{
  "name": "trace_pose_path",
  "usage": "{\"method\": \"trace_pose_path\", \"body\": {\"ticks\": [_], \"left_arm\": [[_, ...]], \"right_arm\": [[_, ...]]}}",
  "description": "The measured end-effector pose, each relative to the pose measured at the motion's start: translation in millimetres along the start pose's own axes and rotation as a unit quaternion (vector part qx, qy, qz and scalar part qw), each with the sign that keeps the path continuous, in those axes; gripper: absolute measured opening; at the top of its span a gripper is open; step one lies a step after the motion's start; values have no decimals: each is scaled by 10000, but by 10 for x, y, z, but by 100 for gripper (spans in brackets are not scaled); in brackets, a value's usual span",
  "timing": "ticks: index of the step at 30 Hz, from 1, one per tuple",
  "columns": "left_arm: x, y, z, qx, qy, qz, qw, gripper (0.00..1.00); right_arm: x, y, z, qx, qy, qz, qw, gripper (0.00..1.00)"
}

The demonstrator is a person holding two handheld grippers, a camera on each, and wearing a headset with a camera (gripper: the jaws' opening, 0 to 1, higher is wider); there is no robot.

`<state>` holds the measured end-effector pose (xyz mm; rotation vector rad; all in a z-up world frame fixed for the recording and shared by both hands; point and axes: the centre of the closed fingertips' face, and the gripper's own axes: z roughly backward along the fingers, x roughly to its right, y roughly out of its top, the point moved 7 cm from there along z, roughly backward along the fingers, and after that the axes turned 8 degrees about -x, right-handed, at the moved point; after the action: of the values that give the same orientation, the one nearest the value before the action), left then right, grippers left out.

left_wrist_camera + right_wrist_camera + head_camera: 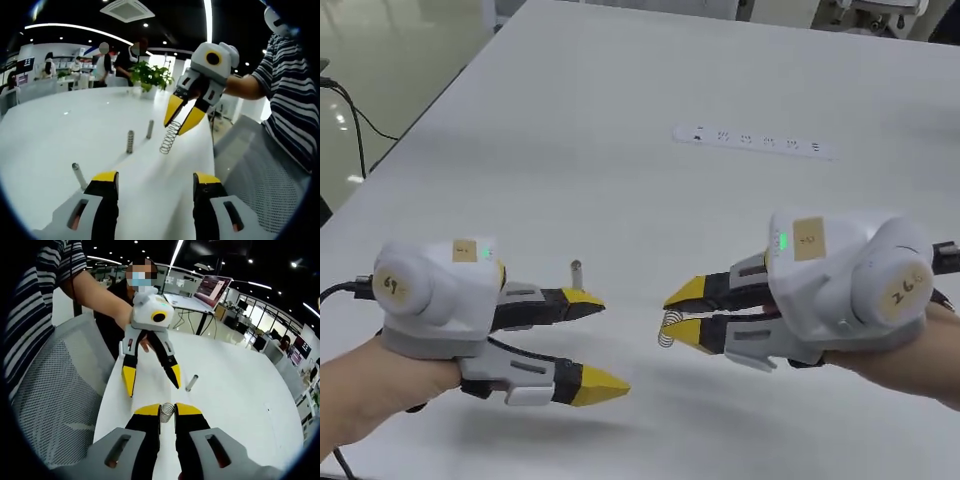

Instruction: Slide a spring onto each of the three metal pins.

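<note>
1. Far left, head view: left hand-held gripper (598, 342), gripped in a hand (380, 385) low over the white bench (620, 100). Yellow-tipped jaws spread wide, empty, pointing right.
2. Just past its upper jaw tip: near pin (576, 272), bare metal, upright on the bench, not touching the jaw.
3. Left gripper view, pins in a row running away from the camera: near pin (79, 175) beside the left jaw; middle pin (130, 141) ribbed along its shaft, apparently a seated spring (130, 145) on it; far pin (150, 129) bare.
4. Centre, head view: loose spring (668, 330), pinched at one end between the right-hand jaw tips, coils hanging free below them, off the bench. In the left gripper view, loose spring (170, 137) just right of the far pin, apart from it, on no pin.
5. Right: right hand-held gripper (675, 318), jaws drawn narrow and clamped on the loose spring, pointing left, facing the left hand-held gripper across a gap. Right gripper view: coil end (167, 412) seated between the two yellow tips.
6. Back right on the bench, well apart from the pins: white power strip (752, 140).
</note>
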<state>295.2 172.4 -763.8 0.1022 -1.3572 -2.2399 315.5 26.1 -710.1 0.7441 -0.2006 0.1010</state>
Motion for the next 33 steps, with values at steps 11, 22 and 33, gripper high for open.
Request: {"method": "trace_pose_path", "body": {"ticks": [11,22,33], "left_arm": [[-81,-43,202,133,401,209,9989,76],[-186,-110,321,198,675,350,9969,97],[-245,-147,403,209,793,386,9959,98]], "right_arm": [[5,-37,-20,-34,-34,-37,10000,7],[53,-33,-36,-60,-86,-30,9999,7],[83,25,-117,-99,9,56,9999,7]]}}
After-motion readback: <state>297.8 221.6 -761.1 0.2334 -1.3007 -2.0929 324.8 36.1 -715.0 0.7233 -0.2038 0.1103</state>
